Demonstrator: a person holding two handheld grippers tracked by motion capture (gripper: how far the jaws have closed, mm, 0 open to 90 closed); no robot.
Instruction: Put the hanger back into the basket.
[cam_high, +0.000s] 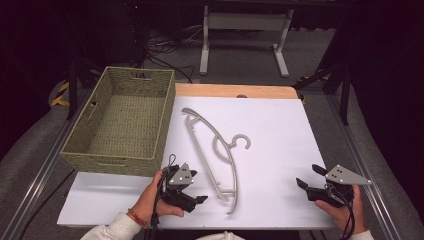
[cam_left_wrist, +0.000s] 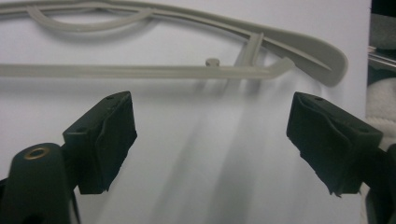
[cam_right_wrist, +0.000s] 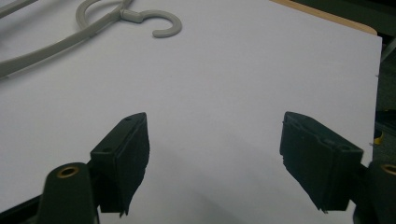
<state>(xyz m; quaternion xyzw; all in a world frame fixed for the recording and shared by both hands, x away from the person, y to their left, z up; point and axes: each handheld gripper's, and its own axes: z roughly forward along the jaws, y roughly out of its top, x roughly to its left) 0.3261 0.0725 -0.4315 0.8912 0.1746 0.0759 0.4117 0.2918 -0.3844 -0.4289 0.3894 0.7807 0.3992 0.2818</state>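
Both grippers sit low over the near edge of the table with nothing between their jaws. Spread wide, the left gripper (cam_high: 192, 198) is held in the person's left hand (cam_high: 150, 197) just beside the lower end of the grey plastic clothes hanger (cam_high: 214, 150), its black foam pads (cam_left_wrist: 109, 140) apart over bare white surface; in the left gripper view the hanger's bar and shoulder tip lie just ahead of the jaws, untouched. The right gripper (cam_high: 306, 179) is likewise spread (pads well apart in its own view), resting in the right hand (cam_high: 345, 210) near the right edge, well apart from the hanger, whose hook (cam_right_wrist: 161, 23) curls toward it.

The hanger lies flat, running diagonally from near the basket down toward the person. A woven green basket (cam_high: 102, 155) stands at the left, partly on the white board (cam_high: 280, 130). That board covers a wooden tabletop (cam_high: 235, 90), visible as a strip at the far edge. Beyond lie grey floor, tangled cables (cam_high: 165, 50) and the white legs of another table (cam_high: 245, 35) against a dark backdrop.
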